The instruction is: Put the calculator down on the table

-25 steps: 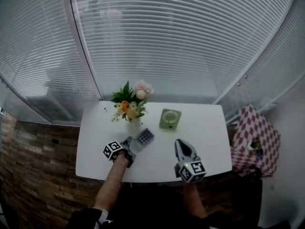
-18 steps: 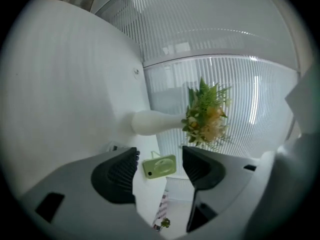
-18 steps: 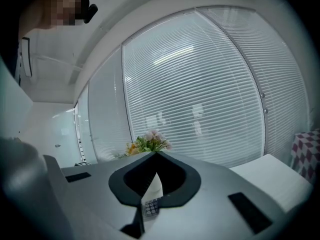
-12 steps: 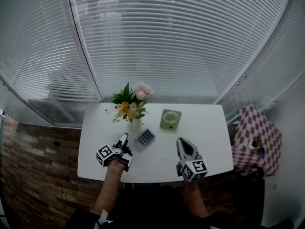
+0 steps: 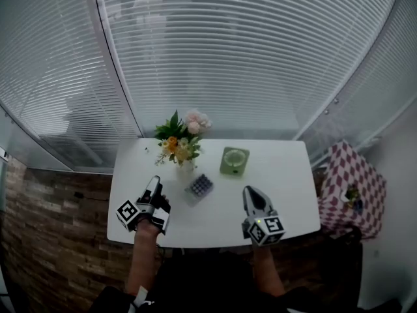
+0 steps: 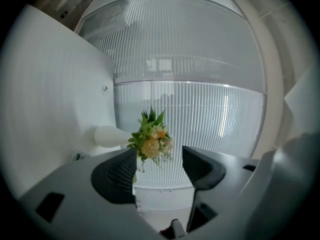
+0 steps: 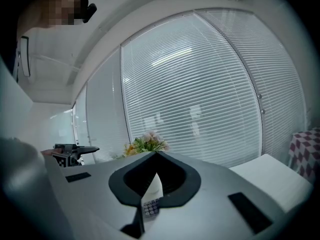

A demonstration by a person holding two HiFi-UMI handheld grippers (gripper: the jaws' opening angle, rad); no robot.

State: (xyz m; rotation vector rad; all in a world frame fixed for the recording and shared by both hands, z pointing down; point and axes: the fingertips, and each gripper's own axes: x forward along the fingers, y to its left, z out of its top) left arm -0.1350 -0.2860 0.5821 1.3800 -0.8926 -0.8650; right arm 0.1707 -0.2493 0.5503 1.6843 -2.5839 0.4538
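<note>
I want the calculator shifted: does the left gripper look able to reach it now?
Probably yes: the left gripper, jaws apart, has bare table between it and the calculator, though the flower vase stands close beside that path.

On white surface (image 5: 280, 175): calculator (image 5: 199, 186) flat, right of left hand-held gripper (image 5: 154, 184); flower vase (image 5: 180, 150) beyond both; green round device (image 5: 234, 161) ahead of right hand-held gripper (image 5: 250, 194).

The bench (image 5: 280, 175) is finished in smooth matt white; the right gripper (image 7: 156, 156) is cased in smooth grey plastic, its jaws matt black
</note>
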